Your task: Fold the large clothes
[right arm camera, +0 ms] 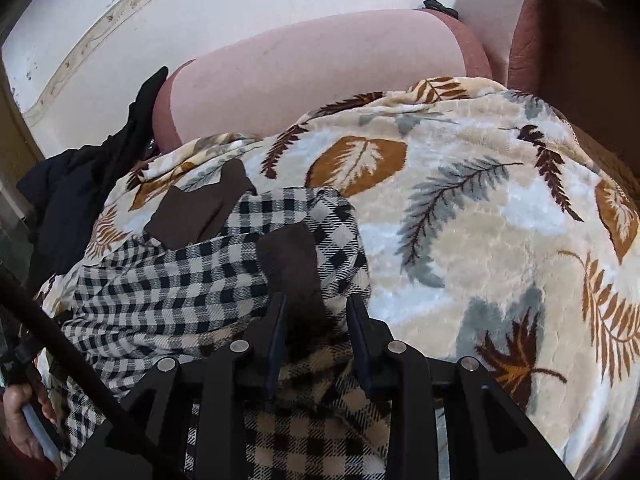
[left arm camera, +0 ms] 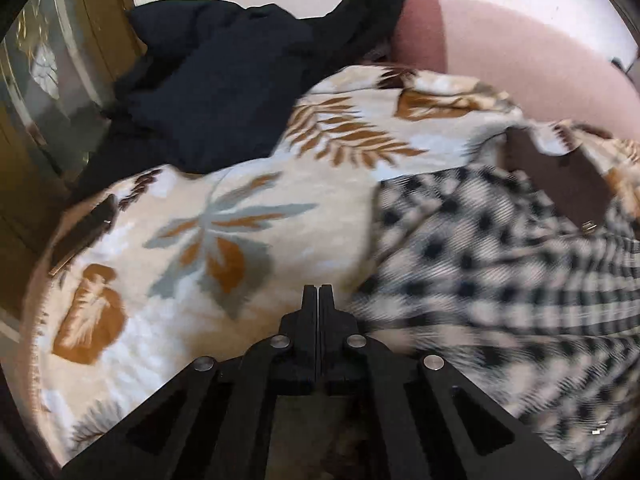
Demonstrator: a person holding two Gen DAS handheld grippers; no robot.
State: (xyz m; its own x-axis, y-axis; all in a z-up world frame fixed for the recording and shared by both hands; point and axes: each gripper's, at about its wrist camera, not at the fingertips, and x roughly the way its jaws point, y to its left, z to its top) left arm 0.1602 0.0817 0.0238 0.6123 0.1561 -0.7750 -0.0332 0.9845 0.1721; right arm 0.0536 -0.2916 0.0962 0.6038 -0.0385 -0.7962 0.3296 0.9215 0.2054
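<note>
Your checked garment (right arm camera: pixel 192 280), black and cream with brown patches, lies rumpled in the lower left of the right wrist frame. Your right gripper (right arm camera: pixel 316 312) grasps a fold of it at a brown patch. Your left gripper (left arm camera: pixel 318 300) is clenched on nothing, lower centre of its frame. Beneath lies a leaf-print blanket (right arm camera: pixel 500 216) on a pink sofa (right arm camera: pixel 300 76); dark clothes (left arm camera: pixel 224 80) heap upper left, before a white wall (right arm camera: pixel 200 0).

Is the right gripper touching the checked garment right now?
Touching. In the right wrist view the right gripper has the checked garment bunched between its fingers, a brown patch of it against the pads.
</note>
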